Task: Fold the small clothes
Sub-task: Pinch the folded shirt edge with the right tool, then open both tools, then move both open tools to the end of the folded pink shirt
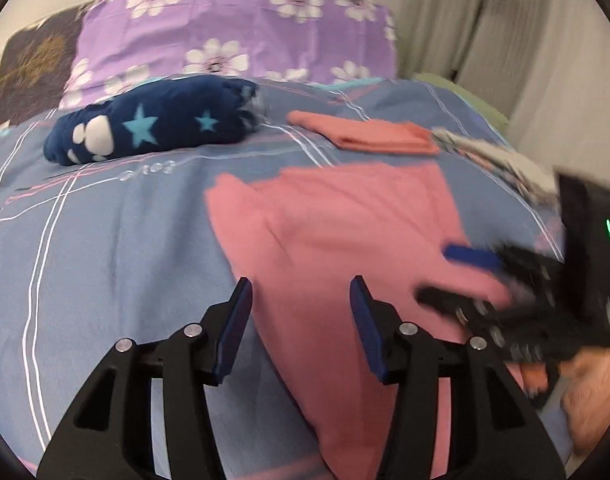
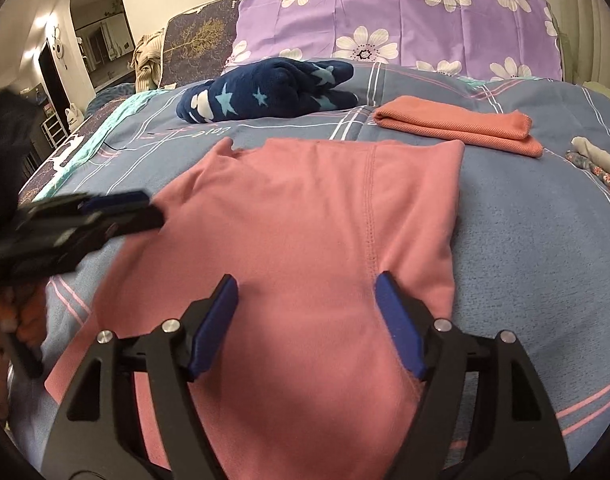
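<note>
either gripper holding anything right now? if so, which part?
Nothing is held. The left gripper and right gripper both stand open over the pink garment, which lies flat on the bedsheet; no pad pinches any fabric.

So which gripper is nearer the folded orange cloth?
Right. The right gripper hangs over the pink garment's right half, the side where the orange cloth lies. The left gripper is at the garment's left edge, further from it. Both are open.
</note>
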### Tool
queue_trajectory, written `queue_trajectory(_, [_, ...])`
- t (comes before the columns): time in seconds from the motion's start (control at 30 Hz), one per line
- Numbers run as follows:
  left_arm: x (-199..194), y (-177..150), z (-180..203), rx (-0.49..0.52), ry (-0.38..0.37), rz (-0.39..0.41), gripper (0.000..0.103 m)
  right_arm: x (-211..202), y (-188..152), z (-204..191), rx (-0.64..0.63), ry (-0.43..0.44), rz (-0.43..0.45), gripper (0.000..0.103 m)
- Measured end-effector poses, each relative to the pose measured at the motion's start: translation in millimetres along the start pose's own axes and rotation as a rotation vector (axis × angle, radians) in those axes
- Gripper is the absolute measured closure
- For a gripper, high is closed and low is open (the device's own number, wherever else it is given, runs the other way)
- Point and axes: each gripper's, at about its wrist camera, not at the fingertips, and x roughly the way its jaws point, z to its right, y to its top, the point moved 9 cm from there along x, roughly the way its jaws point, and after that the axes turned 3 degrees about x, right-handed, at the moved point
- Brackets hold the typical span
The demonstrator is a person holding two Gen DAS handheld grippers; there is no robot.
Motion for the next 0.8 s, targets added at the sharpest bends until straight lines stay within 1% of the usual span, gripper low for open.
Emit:
queue_trajectory(0.03, [2,-11,4,0.037,0.021,-0.022,0.048,0,0,0,0.0,-0.001,0.0,0.03])
queue_trajectory(0.07, [4,-24,6,0.073,0.058,-0.041,0.046,0,0,0,-0.002,-0.002,0.0,0.029])
queue_trajectory(0.1, [2,-30,5,0.067,0.068,-0.032,0.044,0,0,-1,-0.004,-0.002,0.0,0.029])
queue_trajectory(0.13, [-2,-31,4,0.044,0.059,-0.025,0.044,0,0,-1,-0.008,-0.008,-0.001,0.029])
queue_trajectory(0.2, [-19,-33,7,-0.027,0.003,-0.036,0.044,-1,0,-1,-0.007,-0.018,0.003,0.029])
queue_trajectory(0.23, [-24,-34,11,-0.031,-0.022,-0.034,0.044,-4,1,0,-0.004,-0.024,0.009,0.029])
queue_trajectory(0.27, [-35,-37,20,-0.012,-0.055,-0.028,0.043,-9,1,1,0.001,-0.032,0.01,0.029])
queue_trajectory(0.3, [-42,-43,27,0.022,-0.057,-0.027,0.042,-17,0,3,0.016,-0.033,0.008,0.031])
queue_trajectory(0.33, [-48,-49,33,0.063,-0.044,-0.031,0.036,-24,-2,3,0.03,-0.019,0.008,0.031])
queue_trajectory(0.4, [-50,-74,43,0.176,0.002,-0.071,0.03,-41,-10,1,0.049,0.025,0.013,0.031])
queue_trajectory(0.43, [-47,-88,45,0.222,0.029,-0.102,0.029,-46,-15,1,0.041,0.029,0.011,0.031])
queue_trajectory(0.47, [-47,-98,46,0.239,0.052,-0.089,0.029,-49,-24,2,0.021,0.008,-0.001,0.031])
queue_trajectory(0.5, [-50,-99,45,0.223,0.048,-0.069,0.029,-48,-34,5,-0.004,-0.038,-0.019,0.032])
queue_trajectory(0.57, [-52,-95,40,0.164,0.018,-0.086,0.029,-42,-50,12,-0.025,-0.108,-0.064,0.03])
queue_trajectory(0.6, [-54,-93,39,0.148,0.015,-0.085,0.029,-43,-55,15,0.002,-0.093,-0.076,0.03])
queue_trajectory(0.63, [-55,-92,39,0.145,0.019,-0.083,0.029,-47,-55,17,0.035,-0.074,-0.069,0.03])
queue_trajectory(0.73, [-62,-89,47,0.188,0.026,-0.067,0.029,-66,-46,28,0.131,-0.039,-0.024,0.03])
queue_trajectory(0.8, [-67,-87,52,0.2,0.018,-0.057,0.027,-72,-42,35,0.176,-0.012,-0.015,0.029])
